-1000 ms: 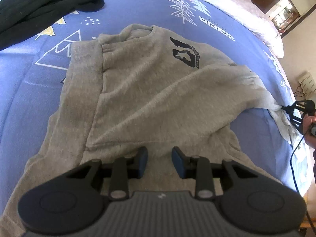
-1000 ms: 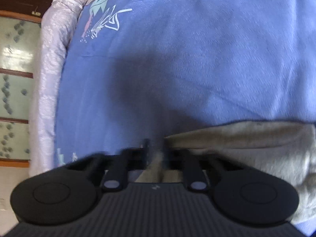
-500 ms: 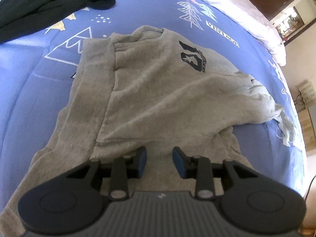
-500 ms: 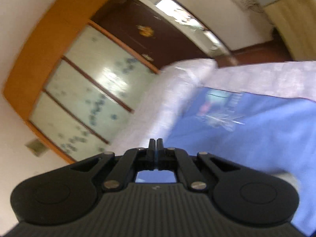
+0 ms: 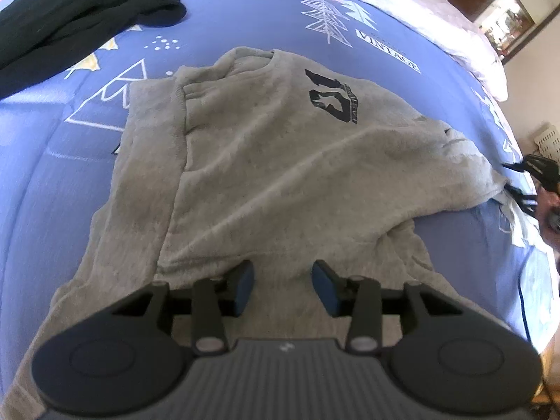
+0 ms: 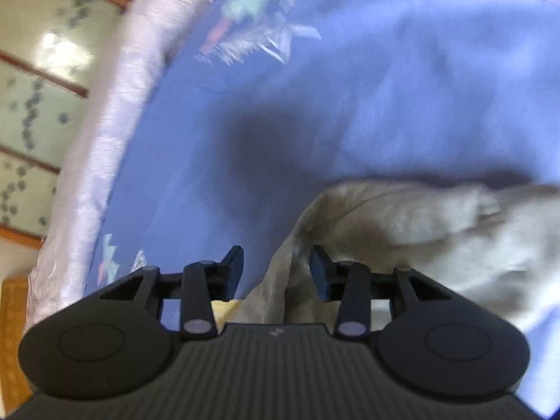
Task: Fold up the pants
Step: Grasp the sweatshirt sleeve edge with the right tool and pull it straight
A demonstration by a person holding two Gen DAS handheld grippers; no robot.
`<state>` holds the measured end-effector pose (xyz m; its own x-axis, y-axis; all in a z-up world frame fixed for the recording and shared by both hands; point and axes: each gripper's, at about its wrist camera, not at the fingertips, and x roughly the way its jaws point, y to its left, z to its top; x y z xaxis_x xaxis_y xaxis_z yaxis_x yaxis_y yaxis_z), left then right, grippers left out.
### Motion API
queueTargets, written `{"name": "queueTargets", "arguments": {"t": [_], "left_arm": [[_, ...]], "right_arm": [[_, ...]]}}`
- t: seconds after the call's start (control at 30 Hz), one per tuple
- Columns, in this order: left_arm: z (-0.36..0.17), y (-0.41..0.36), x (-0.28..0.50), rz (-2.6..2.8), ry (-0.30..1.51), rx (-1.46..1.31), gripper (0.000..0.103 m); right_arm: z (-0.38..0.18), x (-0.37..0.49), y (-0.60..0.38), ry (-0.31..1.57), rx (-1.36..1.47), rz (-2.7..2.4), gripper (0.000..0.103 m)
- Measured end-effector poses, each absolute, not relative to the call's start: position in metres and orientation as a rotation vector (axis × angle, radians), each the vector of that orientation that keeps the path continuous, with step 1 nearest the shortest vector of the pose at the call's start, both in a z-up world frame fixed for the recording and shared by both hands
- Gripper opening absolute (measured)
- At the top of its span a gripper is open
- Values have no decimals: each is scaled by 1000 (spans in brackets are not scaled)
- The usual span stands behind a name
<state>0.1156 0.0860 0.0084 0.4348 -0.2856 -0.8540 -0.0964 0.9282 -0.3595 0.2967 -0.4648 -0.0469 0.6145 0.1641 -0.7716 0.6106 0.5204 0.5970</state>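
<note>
Grey pants [image 5: 280,161] with a black logo lie partly folded on the blue bed cover [image 5: 245,7]. My left gripper [image 5: 282,281] is open and empty, low over the near part of the grey cloth. My right gripper [image 6: 276,267] is open, with an edge of the grey pants [image 6: 437,238] lying between its fingers. In the left wrist view my right gripper [image 5: 521,182] shows at the far right, at the pants' right end.
A black garment [image 5: 70,10] lies at the back left of the bed. A pale quilted bed edge [image 6: 115,112] runs along the left, with a glass-panelled wardrobe [image 6: 38,87] behind. The bed's right edge is near the pants' end.
My right gripper was shut and swung up toward the wardrobe; it is now back down at the pants' edge and open. My left gripper's fingers opened wider.
</note>
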Motion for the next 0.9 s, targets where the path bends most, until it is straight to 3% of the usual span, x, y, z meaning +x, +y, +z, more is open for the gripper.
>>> {"name": "queueTargets", "arguments": {"t": [0.03, 0.07, 0.13, 0.3, 0.4, 0.5, 0.77, 0.87, 0.9], "left_arm": [[8, 86, 116, -126, 1122, -379, 39], [8, 86, 117, -129, 1123, -377, 39], [8, 87, 118, -136, 1125, -379, 38], [7, 88, 118, -139, 1120, -391, 38], [7, 91, 114, -137, 1117, -401, 38], [7, 94, 113, -137, 1120, -415, 38], [9, 98, 113, -137, 1137, -406, 38], [9, 98, 114, -133, 1140, -410, 39], [9, 98, 115, -132, 1139, -408, 39]], "right_arm": [[-48, 296, -466, 905, 1003, -321, 13], [-48, 298, -465, 908, 981, -341, 5], [-30, 297, -464, 826, 952, -311, 5], [75, 250, -445, 441, 729, 22, 5], [100, 197, -449, 306, 690, 106, 5], [79, 157, -465, 315, 760, 71, 5], [-15, 114, -475, 568, 886, -143, 5], [-22, 108, -474, 662, 863, -179, 11], [-18, 105, -477, 700, 817, -205, 18]]}}
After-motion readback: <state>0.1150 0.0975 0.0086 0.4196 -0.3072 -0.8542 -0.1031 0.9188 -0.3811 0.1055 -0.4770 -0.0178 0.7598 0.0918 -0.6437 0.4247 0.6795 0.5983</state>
